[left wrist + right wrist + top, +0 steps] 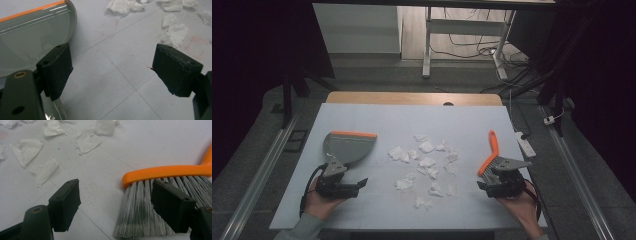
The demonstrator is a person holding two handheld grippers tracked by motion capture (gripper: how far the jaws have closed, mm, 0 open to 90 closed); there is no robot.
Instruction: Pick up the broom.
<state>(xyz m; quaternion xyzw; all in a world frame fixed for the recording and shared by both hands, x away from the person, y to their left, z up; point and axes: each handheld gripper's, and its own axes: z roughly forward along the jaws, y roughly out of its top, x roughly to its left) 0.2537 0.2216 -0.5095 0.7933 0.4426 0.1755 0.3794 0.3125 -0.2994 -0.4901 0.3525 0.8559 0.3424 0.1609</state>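
Black jaws at the bottom of the frame, both sets spread wide, nothing clamped. Left gripper (343, 187) lower left, just below the grey dustpan (346, 147), orange-edged, flat on the white table (377, 117). Right gripper (501, 185) lower right, one jaw over the grey bristles of the orange brush (490, 152), not gripping. Farther up, centre of frame: torn paper scraps (427, 162) scattered between pan and brush, none swept. Likely step: picking up the tools before sweeping. Next move probably needs each gripper eased forward onto its handle, closed firmly, then brush drawn toward the pan mouth.
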